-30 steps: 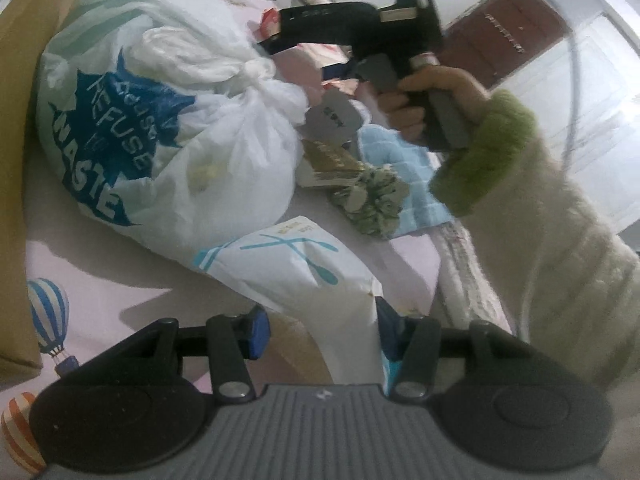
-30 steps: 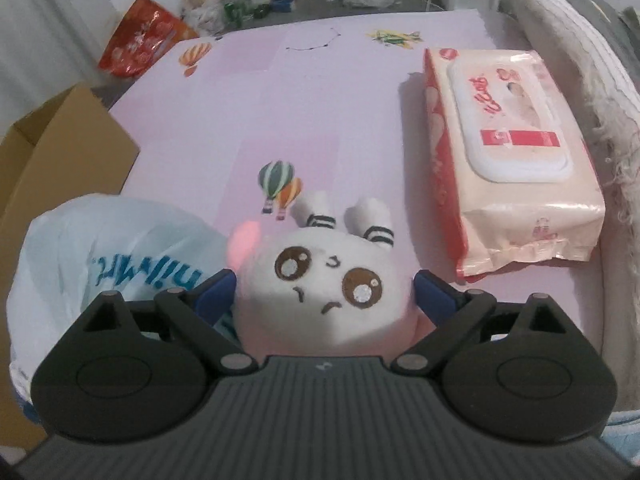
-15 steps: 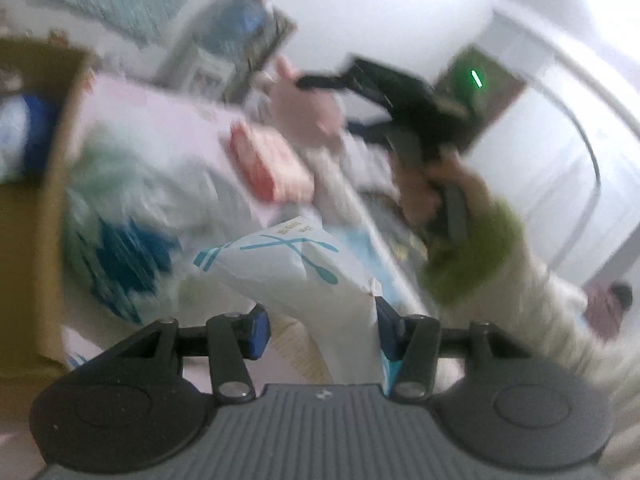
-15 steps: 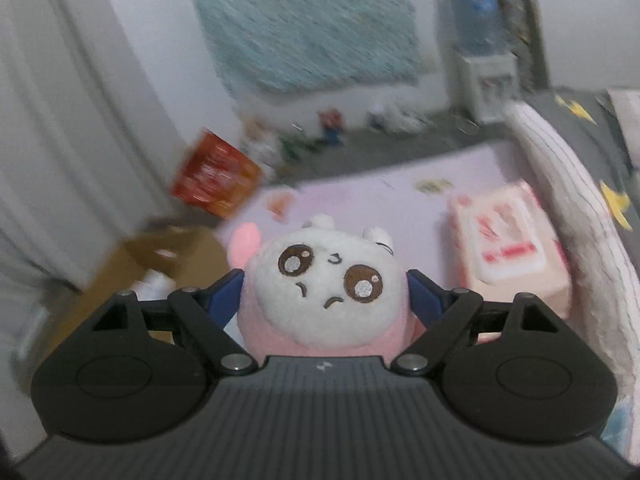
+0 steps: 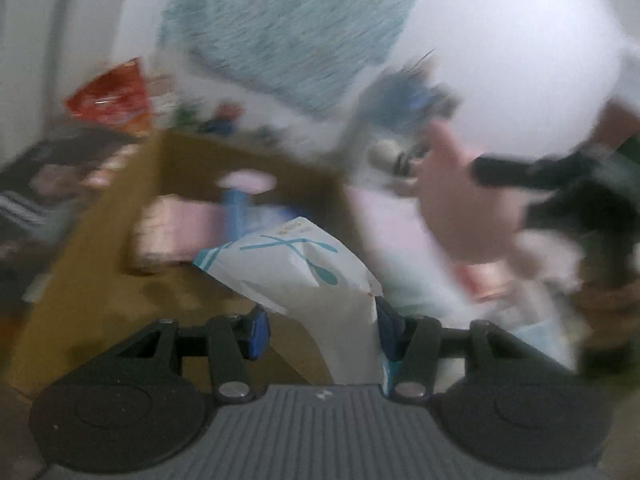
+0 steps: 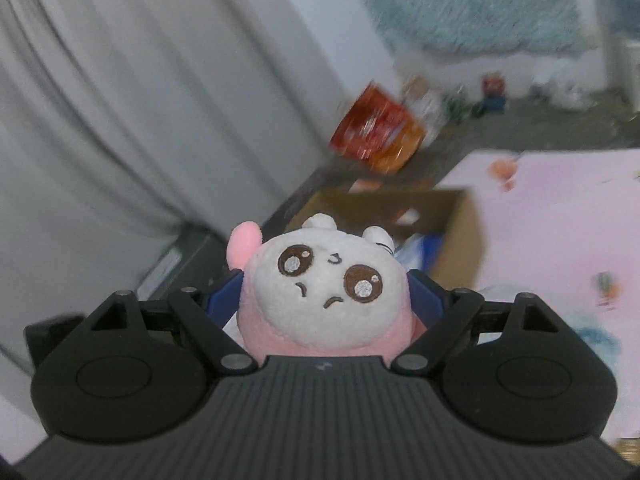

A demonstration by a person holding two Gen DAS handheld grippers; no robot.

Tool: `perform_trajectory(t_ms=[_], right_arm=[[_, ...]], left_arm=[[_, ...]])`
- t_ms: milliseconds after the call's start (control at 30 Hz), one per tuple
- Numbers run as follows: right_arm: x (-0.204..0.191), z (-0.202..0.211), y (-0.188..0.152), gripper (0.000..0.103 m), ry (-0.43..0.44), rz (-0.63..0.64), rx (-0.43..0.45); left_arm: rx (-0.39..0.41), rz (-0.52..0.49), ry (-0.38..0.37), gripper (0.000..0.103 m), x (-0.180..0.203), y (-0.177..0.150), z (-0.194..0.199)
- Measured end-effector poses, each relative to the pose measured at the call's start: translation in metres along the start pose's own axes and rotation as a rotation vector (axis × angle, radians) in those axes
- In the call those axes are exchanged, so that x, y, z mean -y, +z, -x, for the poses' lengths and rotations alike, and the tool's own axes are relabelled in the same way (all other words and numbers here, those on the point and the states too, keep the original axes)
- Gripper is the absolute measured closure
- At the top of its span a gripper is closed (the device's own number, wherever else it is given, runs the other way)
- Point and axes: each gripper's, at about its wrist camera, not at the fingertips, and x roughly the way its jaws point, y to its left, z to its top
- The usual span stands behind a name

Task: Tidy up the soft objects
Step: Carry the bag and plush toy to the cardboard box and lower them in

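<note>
My left gripper (image 5: 320, 330) holds a white packet with teal spoon marks (image 5: 304, 276), pinched against its right finger, in the air near an open cardboard box (image 5: 100, 264). The box holds pink and blue items (image 5: 180, 232). My right gripper (image 6: 326, 300) is shut on a pink and white plush toy (image 6: 324, 292) with brown eyes. It is raised, and the same box (image 6: 460, 236) lies beyond it. In the left wrist view the plush (image 5: 464, 200) and the right gripper (image 5: 532, 168) show blurred at the right.
A pink sheet with balloon prints (image 6: 560, 232) covers the bed. A grey curtain (image 6: 140, 100) hangs at the left. A red snack bag (image 6: 376, 132) and small clutter stand on the floor by the far wall. A teal hanging (image 5: 288, 28) is on the wall.
Both grippers have lifted off the bed with their loads and swung left toward the cardboard box. The white bag and wipes pack have left the views.
</note>
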Motion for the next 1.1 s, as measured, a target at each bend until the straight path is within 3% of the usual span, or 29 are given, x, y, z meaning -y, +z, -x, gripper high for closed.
perform_trajectory(t_ms=[100,233,367,533,700,933,1100], right_arm=[[-0.026,-0.054,0.003,0.017,0.000,0.020,-0.100],[-0.050,-0.116,0.001,0.017,-0.066,0.024,-0.211],[-0.047,-0.164,-0.005,0.016,-0.148,0.002,-0.298],[-0.032,-0.205,-0.025,0.016,-0.198,-0.039,-0.381],[-0.021,-0.229,-0.035,0.015,-0.198,-0.098,-0.431],[-0.001,-0.241,-0.037,0.013,-0.187,-0.228,-0.405],[0.005,-0.250,-0.047,0.010,-0.184,-0.289,-0.402]], left_arm=[[-0.080,-0.055,0.104,0.050,-0.036,0.010,-0.011],[-0.185,-0.112,0.175,0.050,-0.056,0.021,-0.037],[-0.244,-0.231,0.255,0.050,-0.059,0.025,-0.058],[-0.329,-0.269,0.292,0.049,-0.063,0.023,-0.077],[-0.372,-0.294,0.291,0.048,-0.074,0.027,-0.092],[-0.355,-0.350,0.315,0.048,-0.077,0.034,-0.094],[-0.319,-0.350,0.370,0.033,-0.079,0.037,-0.090]])
